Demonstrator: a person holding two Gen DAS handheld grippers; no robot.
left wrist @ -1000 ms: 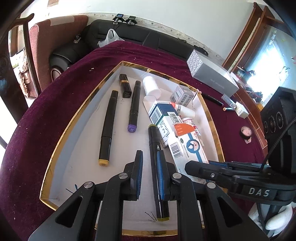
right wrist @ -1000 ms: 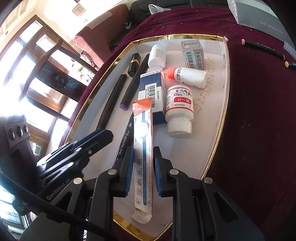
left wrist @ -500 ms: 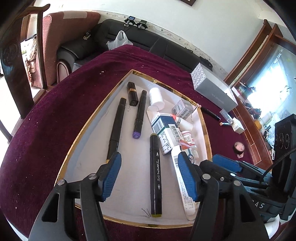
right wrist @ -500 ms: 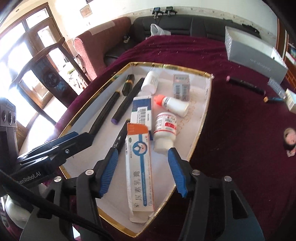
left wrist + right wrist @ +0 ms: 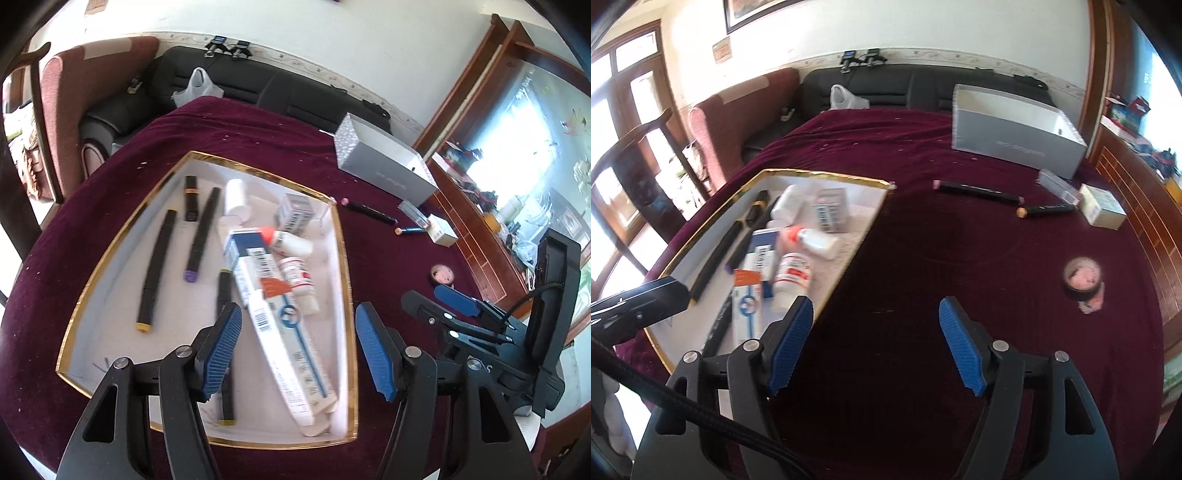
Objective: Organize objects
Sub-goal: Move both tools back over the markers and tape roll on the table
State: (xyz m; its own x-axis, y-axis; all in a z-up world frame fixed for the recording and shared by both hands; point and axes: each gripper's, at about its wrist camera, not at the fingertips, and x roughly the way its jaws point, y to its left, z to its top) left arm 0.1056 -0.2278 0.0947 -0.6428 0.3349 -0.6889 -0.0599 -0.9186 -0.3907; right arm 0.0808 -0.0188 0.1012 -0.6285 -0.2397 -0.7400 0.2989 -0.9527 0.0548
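A gold-rimmed white tray point(image 5: 110, 258) point(image 5: 875, 210) lies on the maroon cloth. It holds black markers point(image 5: 157, 269), a long ointment box point(image 5: 291, 350) point(image 5: 748, 310), a blue-and-white box point(image 5: 240, 243), white bottles point(image 5: 297, 273) point(image 5: 792, 277) and a small barcode box point(image 5: 831, 210). My left gripper point(image 5: 297, 354) is open and empty above the tray's near end. My right gripper point(image 5: 875, 347) is open and empty over bare cloth right of the tray. On the cloth lie two markers point(image 5: 979, 190) point(image 5: 1047, 210) and a tape roll point(image 5: 1082, 278).
A grey carton point(image 5: 1015, 140) stands at the far side of the table, with a clear case point(image 5: 1058, 184) and a small white box point(image 5: 1102, 205) near it. A black sofa point(image 5: 905, 88), a red armchair point(image 5: 62, 103) and a wooden cabinet point(image 5: 1137, 192) surround the table.
My left gripper let go of the marker and my right let go of the ointment box. Both opened and pulled back and up; the right swung right over the cloth.
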